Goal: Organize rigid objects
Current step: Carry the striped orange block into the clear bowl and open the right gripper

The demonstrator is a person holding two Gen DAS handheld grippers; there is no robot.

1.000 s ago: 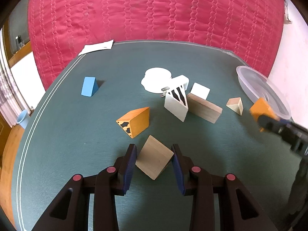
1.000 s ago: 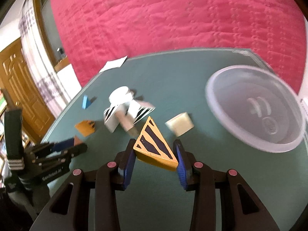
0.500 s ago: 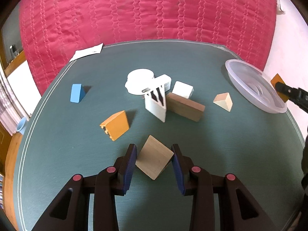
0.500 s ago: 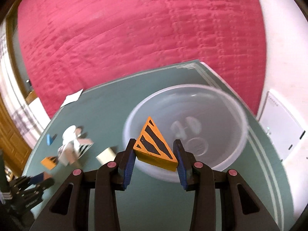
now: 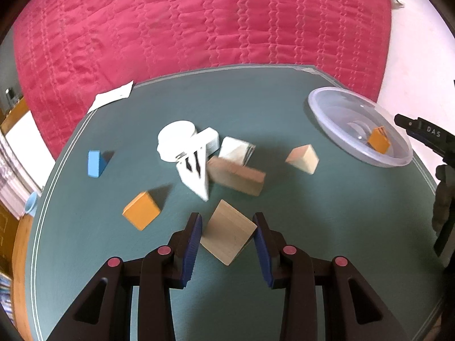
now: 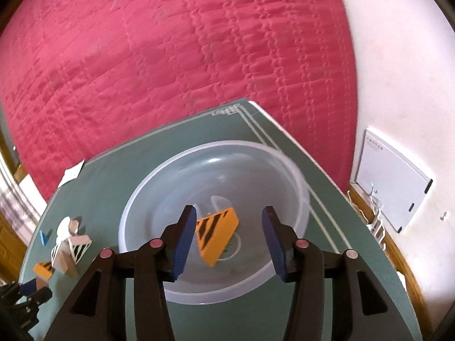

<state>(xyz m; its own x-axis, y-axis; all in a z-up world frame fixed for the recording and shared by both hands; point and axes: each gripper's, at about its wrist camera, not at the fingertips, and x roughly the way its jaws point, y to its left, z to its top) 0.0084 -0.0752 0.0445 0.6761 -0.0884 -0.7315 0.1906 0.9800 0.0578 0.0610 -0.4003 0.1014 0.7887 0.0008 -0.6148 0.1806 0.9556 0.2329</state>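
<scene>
1. Two grippers are at work on your green table (image 5: pixel 256 108), and each frames a block.
2. Your left gripper (image 5: pixel 227 241) is clenched on a pale wooden block (image 5: pixel 229 231); both blue pads (image 5: pixel 193 238) press its sides, and it sits cornerwise between them, near you.
3. Your right gripper (image 6: pixel 229 233) hangs over the clear plastic bowl (image 6: pixel 287 170) at the right end of the table, and its jaws are opening.
4. You see the orange striped wedge (image 6: pixel 214 234) between those jaws, tilted and touching neither pad. From the left wrist view it lies inside the bowl, on the right part.
5. Beyond your left gripper, a white striped wedge (image 5: pixel 196 170) stands on end at mid table, with a long brown block (image 5: pixel 236 176) just to its right.
6. Behind them you have a white round piece (image 5: pixel 175 139) and a white block (image 5: pixel 234 149), close together.
7. To the right, between that cluster and the bowl, a small pale wedge (image 5: pixel 303 159) stands by itself.
8. To the left, an orange block (image 5: pixel 140 210) lies near you, and a blue wedge (image 5: pixel 93 163) sits farther off, well apart.
9. At the far left edge you have a sheet of paper (image 5: pixel 111 99), against the red quilt (image 5: pixel 199 22).
</scene>
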